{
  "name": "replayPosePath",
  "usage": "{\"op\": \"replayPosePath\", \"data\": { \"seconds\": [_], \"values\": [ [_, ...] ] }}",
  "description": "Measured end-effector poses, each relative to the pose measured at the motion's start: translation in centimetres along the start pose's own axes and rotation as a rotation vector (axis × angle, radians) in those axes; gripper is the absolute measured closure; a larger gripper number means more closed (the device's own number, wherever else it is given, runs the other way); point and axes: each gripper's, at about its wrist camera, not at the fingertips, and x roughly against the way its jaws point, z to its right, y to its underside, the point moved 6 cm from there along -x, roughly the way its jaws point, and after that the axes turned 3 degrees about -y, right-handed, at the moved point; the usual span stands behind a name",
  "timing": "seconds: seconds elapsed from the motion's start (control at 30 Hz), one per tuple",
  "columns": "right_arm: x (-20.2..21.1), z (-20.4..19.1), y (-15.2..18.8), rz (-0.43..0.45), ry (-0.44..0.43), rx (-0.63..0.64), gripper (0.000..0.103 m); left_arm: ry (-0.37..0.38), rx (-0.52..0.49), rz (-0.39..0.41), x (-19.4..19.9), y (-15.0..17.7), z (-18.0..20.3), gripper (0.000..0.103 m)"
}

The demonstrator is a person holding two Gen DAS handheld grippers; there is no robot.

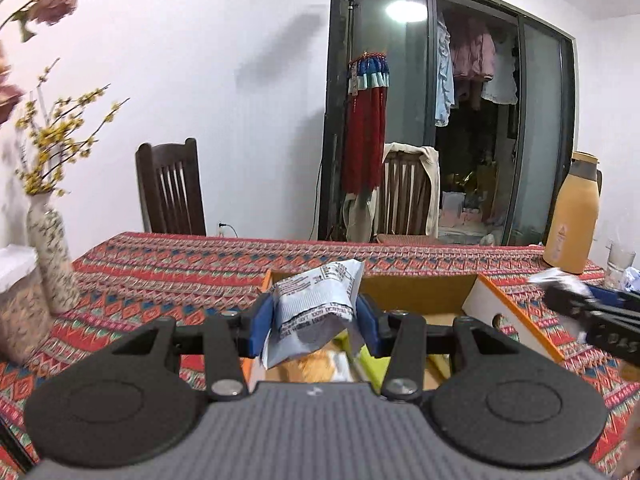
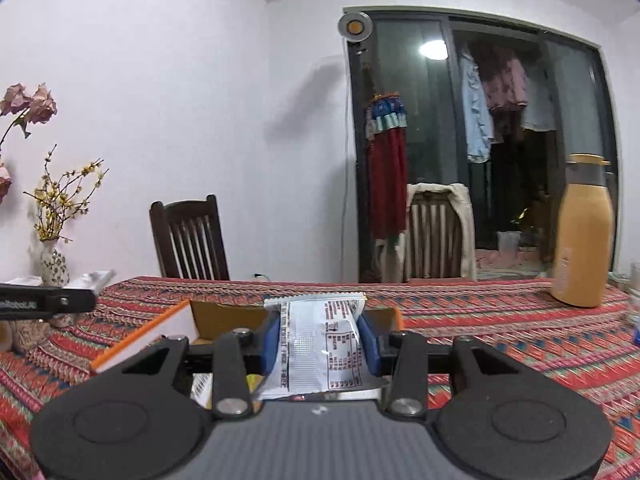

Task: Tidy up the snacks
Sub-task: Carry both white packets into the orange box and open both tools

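My left gripper point(image 1: 316, 320) is shut on a crumpled white snack packet point(image 1: 316, 304) with printed text, held in the air over an open cardboard box point(image 1: 420, 292) with orange-edged flaps. More snack packs point(image 1: 316, 364) lie inside the box below it. In the right wrist view my right gripper point(image 2: 320, 340) is shut on a second white snack packet point(image 2: 320, 344), also raised above the same box point(image 2: 168, 328). The right gripper shows at the right edge of the left wrist view as a blurred black shape point(image 1: 588, 312). The left gripper's black side point(image 2: 44, 302) pokes in from the left of the right wrist view.
A patterned red tablecloth point(image 1: 200, 272) covers the table. A vase with yellow twigs point(image 1: 50, 252) stands at the left, an orange thermos jug point(image 2: 584, 240) and a glass point(image 1: 618, 264) at the right. Two wooden chairs point(image 2: 188, 236) stand behind the table.
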Motion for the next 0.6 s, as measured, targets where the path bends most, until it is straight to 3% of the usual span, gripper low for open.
{"op": "replayPosePath", "data": {
  "seconds": [0.23, 0.6],
  "values": [
    [-5.6, -0.7, 0.4, -0.041, -0.008, -0.024, 0.063, -0.015, -0.007, -0.007, -4.9, -0.1, 1.8, 0.057],
    [-6.6, -0.1, 2.7, -0.099, 0.003, -0.030, 0.062, -0.007, -0.033, -0.056, -7.1, 2.7, 1.9, 0.057]
  ]
}}
